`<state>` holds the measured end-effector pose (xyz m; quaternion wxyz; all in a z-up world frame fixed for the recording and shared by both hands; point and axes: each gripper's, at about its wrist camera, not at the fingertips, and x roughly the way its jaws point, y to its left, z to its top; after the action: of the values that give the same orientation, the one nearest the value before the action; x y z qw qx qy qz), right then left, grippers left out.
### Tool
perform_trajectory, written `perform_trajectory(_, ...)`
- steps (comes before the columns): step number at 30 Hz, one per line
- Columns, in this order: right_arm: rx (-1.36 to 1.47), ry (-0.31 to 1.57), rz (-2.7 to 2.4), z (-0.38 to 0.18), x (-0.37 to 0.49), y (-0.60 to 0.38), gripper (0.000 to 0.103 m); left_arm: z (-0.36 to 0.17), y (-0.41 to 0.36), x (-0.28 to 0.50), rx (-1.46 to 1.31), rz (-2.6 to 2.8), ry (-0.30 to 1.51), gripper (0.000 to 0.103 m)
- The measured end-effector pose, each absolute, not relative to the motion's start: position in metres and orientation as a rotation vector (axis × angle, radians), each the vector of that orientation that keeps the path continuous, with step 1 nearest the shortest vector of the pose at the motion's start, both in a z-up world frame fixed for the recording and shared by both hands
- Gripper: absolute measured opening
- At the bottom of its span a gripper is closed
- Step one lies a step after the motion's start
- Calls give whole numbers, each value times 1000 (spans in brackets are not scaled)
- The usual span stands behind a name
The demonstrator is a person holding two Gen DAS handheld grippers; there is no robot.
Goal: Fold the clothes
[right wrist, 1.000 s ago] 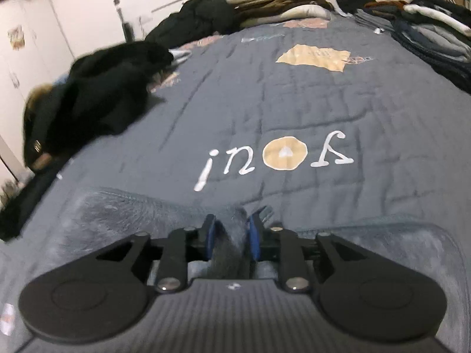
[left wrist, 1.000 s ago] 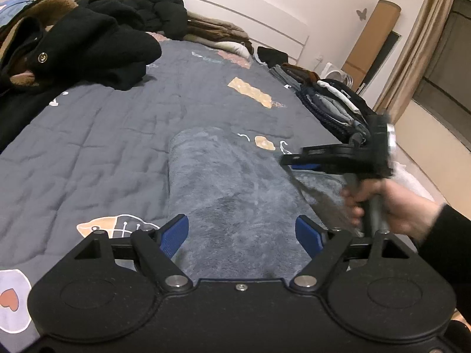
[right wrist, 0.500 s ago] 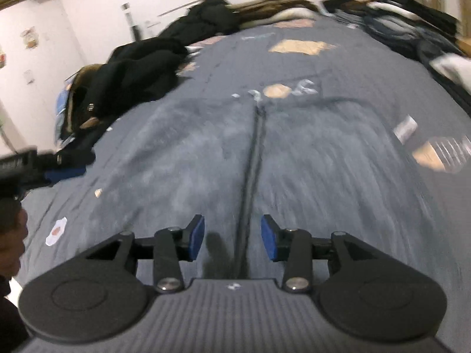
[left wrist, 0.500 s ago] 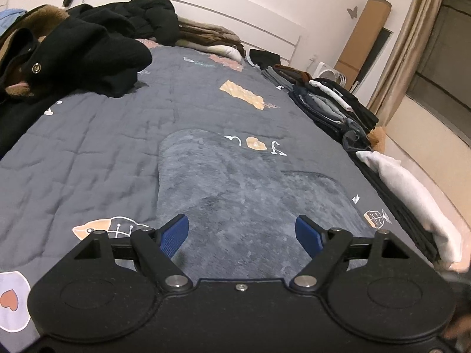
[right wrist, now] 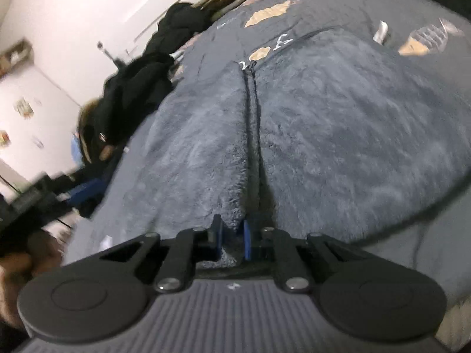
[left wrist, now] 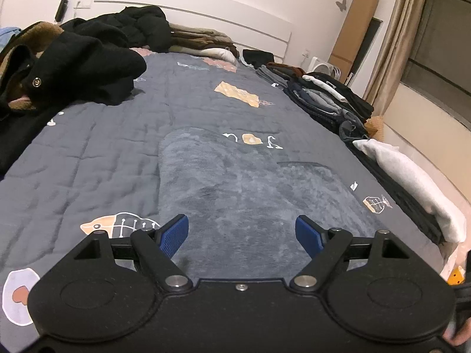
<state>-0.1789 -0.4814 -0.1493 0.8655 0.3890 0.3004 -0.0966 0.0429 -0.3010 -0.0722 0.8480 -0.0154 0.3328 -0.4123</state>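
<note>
Fleece is between my right gripper's blue pads now: half a second ago those pads hovered parted over the zip, and a second ago they were pinched on fabric farther up the bed, so I read this as a fresh grab on the near hem of the grey fleece garment, just left of its zip line. My left gripper has not changed its stance across the last second; its jaws stand wide apart with nothing between them, hanging over the garment's near end. The garment itself lies spread flat on the grey quilt, in the middle of the bed, one narrower part reaching up toward the printed letters (a sleeve or a folded panel, I cannot tell which). With the hem caught, I judge a fold of that edge is in hand; how many folds it already carries I cannot settle.

Counting: one fleece garment being worked, two grippers, one pile of black coats at the quilt's left, one row of stacked folded clothes along the right edge, and one white folded piece nearer me on that side.
</note>
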Motion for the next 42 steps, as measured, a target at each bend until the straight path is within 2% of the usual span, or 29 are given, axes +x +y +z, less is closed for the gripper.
perform_trajectory(4, 763, 608, -248, -132, -194, -483, 7, -71, -298, 44, -40, -863, 700, 79)
perform_trajectory(7, 739, 683, -273, -139, -191, -487, 11, -70, -299, 43, -40, -869, 700, 79)
perform_trajectory(9, 794, 663, -275, -142, -199, -489, 14, -70, -300, 42, -34, -873, 698, 79)
perform_trajectory(10, 815, 645, -271, -143, -202, -488, 19, -70, -301, 41, -30, -875, 696, 79)
perform_trajectory(12, 853, 608, -259, -143, -208, -484, 49, -70, -301, 40, -28, -879, 694, 79)
perform_trajectory(14, 864, 601, -253, -147, -204, -482, 56, -70, -301, 39, -27, -882, 694, 79)
perform_trajectory(17, 875, 597, -243, -153, -198, -480, 61, -70, -301, 39, -23, -879, 694, 79)
perform_trajectory(27, 910, 561, -199, -165, -173, -471, 63, -71, -304, 38, -13, -879, 692, 79)
perform_trajectory(30, 917, 478, -147, -155, -175, -470, 63, -72, -305, 38, -8, -882, 692, 79)
perform_trajectory(36, 952, 604, -195, -172, -158, -476, 63, -73, -306, 38, -6, -878, 694, 79)
perform_trajectory(40, 979, 583, -193, -177, -160, -477, 63, -73, -306, 37, -1, -881, 692, 79)
perform_trajectory(42, 1011, 532, -154, -174, -161, -477, 58, -74, -307, 37, 0, -882, 692, 79)
